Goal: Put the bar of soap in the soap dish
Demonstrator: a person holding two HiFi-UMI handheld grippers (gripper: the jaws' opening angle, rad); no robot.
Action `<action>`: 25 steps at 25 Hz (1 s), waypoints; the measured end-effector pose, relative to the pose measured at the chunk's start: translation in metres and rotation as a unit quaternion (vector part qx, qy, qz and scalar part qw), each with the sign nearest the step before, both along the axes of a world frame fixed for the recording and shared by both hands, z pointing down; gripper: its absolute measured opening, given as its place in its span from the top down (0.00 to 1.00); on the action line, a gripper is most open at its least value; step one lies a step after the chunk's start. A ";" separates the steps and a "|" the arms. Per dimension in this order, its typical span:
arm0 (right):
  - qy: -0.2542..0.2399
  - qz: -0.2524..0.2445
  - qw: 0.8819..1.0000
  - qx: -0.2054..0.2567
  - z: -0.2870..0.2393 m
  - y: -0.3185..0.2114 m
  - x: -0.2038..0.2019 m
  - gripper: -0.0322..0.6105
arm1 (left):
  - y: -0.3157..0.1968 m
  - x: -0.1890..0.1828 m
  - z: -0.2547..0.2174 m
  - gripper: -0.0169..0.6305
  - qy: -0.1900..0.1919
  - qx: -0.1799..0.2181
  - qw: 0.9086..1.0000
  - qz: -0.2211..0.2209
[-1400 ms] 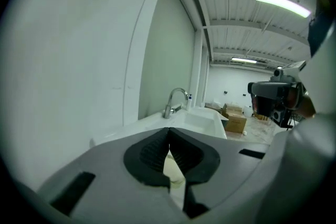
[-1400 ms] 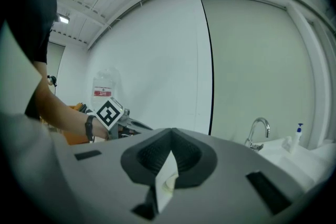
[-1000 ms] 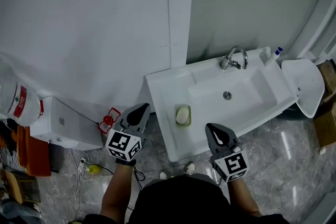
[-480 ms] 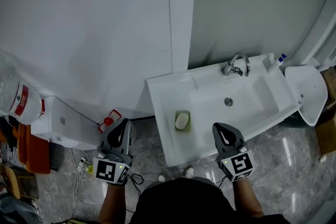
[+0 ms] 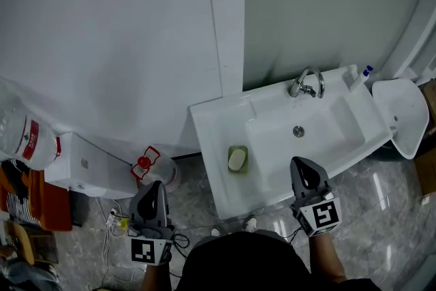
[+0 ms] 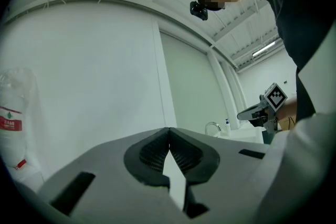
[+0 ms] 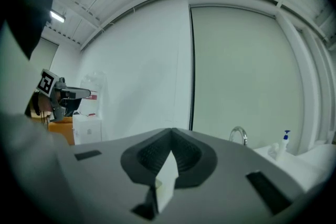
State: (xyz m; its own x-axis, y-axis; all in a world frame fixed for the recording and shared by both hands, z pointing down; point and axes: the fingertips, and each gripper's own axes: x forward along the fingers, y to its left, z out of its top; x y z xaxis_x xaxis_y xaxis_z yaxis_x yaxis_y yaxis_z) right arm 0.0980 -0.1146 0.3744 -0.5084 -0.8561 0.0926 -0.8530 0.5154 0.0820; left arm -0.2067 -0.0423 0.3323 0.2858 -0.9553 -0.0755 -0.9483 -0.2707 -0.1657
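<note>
We see the soap [image 5: 236,160] lying in the dish [image 5: 238,148] on the sink [image 5: 204,126] at centre frame, so the task looks done. Our left claw [image 5: 156,185] and right claw [image 5: 300,161] sit lower in the frame, both pressed together on nothing.

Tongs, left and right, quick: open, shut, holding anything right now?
Left tongs: shut, holding nothing.
Right tongs: shut, holding nothing.
</note>
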 end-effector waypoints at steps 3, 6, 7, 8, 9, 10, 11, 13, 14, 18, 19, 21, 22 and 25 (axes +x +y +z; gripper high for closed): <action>-0.007 0.010 1.000 0.002 0.000 0.003 0.006 0.93 | -0.002 0.009 -0.011 0.94 -0.001 0.024 1.000 0.010; -0.011 0.013 1.000 0.004 -0.002 0.004 0.008 0.93 | -0.007 0.019 -0.013 0.94 0.000 0.027 0.999 0.024; -0.013 0.014 1.000 0.005 -0.002 0.004 0.008 0.93 | -0.009 0.022 -0.013 0.94 0.000 0.025 0.999 0.028; -0.015 0.015 1.000 0.006 -0.004 0.004 0.008 0.93 | -0.010 0.024 -0.013 0.94 0.002 0.023 0.999 0.032; -0.016 0.015 1.000 0.008 -0.005 0.005 0.007 0.93 | -0.010 0.025 -0.014 0.94 0.004 0.023 0.999 0.034; -0.018 0.016 1.000 0.009 -0.006 0.006 0.006 0.93 | -0.011 0.026 -0.016 0.94 0.005 0.025 0.999 0.036; -0.019 0.016 1.000 0.011 -0.008 0.007 0.005 0.93 | -0.011 0.026 -0.018 0.94 0.005 0.028 0.999 0.037; -0.021 0.014 1.000 0.013 -0.009 0.009 0.003 0.93 | -0.011 0.023 -0.017 0.94 0.003 0.025 0.999 0.033; -0.021 0.014 1.000 0.013 -0.010 0.010 0.002 0.93 | -0.011 0.022 -0.016 0.94 0.002 0.024 0.999 0.031; -0.020 0.013 1.000 0.007 -0.009 0.015 0.004 0.93 | -0.009 0.024 -0.015 0.94 0.001 0.019 0.999 0.030; -0.019 0.014 1.000 0.007 -0.009 0.015 0.005 0.93 | -0.009 0.024 -0.014 0.94 0.000 0.017 0.999 0.029; -0.015 0.015 1.000 0.012 -0.011 0.016 0.006 0.93 | -0.008 0.025 -0.013 0.94 0.000 0.012 1.000 0.027; -0.013 0.014 1.000 0.016 -0.012 0.016 0.007 0.93 | -0.008 0.025 -0.012 0.94 0.002 0.010 1.000 0.026; -0.013 0.011 1.000 0.020 -0.013 0.018 0.005 0.93 | -0.006 0.025 -0.009 0.94 0.004 0.006 1.000 0.024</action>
State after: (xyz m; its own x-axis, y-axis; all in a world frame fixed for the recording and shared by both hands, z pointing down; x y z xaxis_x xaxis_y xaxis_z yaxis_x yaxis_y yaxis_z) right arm 0.1032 -0.0963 0.3609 -0.4914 -0.8698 0.0450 -0.8661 0.4935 0.0800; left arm -0.1820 -0.0484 0.3232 0.3312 -0.9394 -0.0886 -0.9354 -0.3145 -0.1617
